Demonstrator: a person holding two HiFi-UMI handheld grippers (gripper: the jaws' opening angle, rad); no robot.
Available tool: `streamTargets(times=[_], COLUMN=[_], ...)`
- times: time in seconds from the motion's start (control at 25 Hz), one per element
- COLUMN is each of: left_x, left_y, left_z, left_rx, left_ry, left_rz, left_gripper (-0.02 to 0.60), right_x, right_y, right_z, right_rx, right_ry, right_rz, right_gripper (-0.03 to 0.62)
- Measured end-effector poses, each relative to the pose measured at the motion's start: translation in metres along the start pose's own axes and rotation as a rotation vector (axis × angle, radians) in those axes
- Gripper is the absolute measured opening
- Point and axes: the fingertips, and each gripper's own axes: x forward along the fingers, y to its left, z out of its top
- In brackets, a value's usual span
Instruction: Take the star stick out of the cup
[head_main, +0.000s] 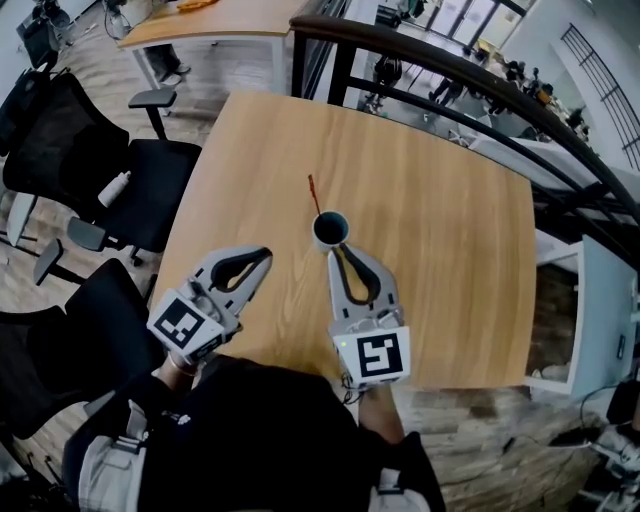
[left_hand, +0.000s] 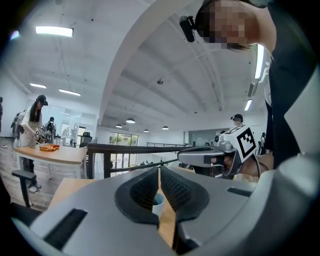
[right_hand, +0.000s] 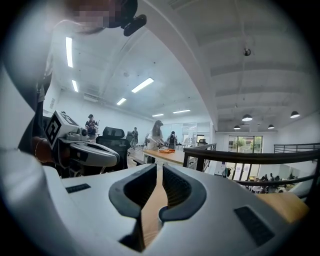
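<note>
Cup (head_main: 330, 228) on table (head_main: 450, 260), star stick (head_main: 314, 193) leaning out of it. Right gripper (head_main: 335, 257) just beside cup, left gripper (head_main: 262, 256) near; both closed, empty. Best bet: open right, pinch stick high, lift straight.

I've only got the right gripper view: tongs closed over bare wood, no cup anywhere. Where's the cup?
Observer: The head view shows the cup standing just past the tips of the right tongs, straight ahead of them.
Operator: Is the stick in it?
Observer: Yes. A thin red stick leans out of the cup, tilting away from you and to the left.
</note>
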Motion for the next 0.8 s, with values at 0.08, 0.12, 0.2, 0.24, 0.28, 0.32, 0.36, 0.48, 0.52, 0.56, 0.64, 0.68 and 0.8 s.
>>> streamTargets(times=[0.08, 0.12, 0.2, 0.24, 0.28, 0.32, 0.36, 0.48, 0.52, 0.56, 0.64, 0.68, 0.8], left_x=[0.005, 0.008, 0.013, 0.015, 0.017, 0.019, 0.020, 0.026, 0.027, 0.028, 0.030, 0.031, 0.039], left_y=[0.008, 0.013, 0.025, 0.030, 0.035, 0.038, 0.041, 0.050, 0.054, 0.058, 0.068, 0.074, 0.088], left_z=[0.000, 0.000, -0.001, -0.003, -0.005, -0.008, -0.011, -0.020, -0.022, -0.024, -0.030, -0.034, -0.041], left_rx=[-0.009, -0.012, -0.019, -0.023, -0.029, -0.035, -0.040, -0.050, -0.056, -0.065, -0.083, -0.089, -0.094], left_ry=[0.003, 0.004, 0.004, 0.003, 0.003, 0.006, 0.011, 0.034, 0.038, 0.041, 0.049, 0.056, 0.061], left_rz=[0.000, 0.001, 0.005, 0.008, 0.013, 0.017, 0.019, 0.021, 0.023, 0.026, 0.032, 0.035, 0.041], left_gripper=[0.023, 0.023, 0.023, 0.023, 0.023, 0.023, 0.023, 0.023, 0.023, 0.023, 0.023, 0.023, 0.023], right_x=[0.009, 0.015, 0.028, 0.035, 0.040, 0.045, 0.049, 0.061, 0.066, 0.072, 0.085, 0.091, 0.110], right_y=[-0.004, -0.006, -0.010, -0.013, -0.015, -0.016, -0.018, -0.023, -0.024, -0.023, -0.022, -0.021, -0.024], right_z=[-0.002, -0.004, -0.010, -0.013, -0.016, -0.020, -0.024, -0.036, -0.040, -0.045, -0.059, -0.066, -0.082], right_rx=[0.006, 0.008, 0.002, -0.005, -0.011, -0.013, -0.011, 0.000, 0.008, 0.021, 0.047, 0.050, 0.039], right_ry=[0.014, 0.022, 0.042, 0.051, 0.058, 0.066, 0.074, 0.099, 0.110, 0.124, 0.161, 0.179, 0.212], right_rz=[0.003, 0.005, 0.009, 0.011, 0.011, 0.011, 0.011, 0.012, 0.017, 0.030, 0.065, 0.077, 0.087], right_gripper=[0.025, 0.025, 0.026, 0.025, 0.026, 0.026, 0.026, 0.026, 0.026, 0.032, 0.083, 0.107, 0.106])
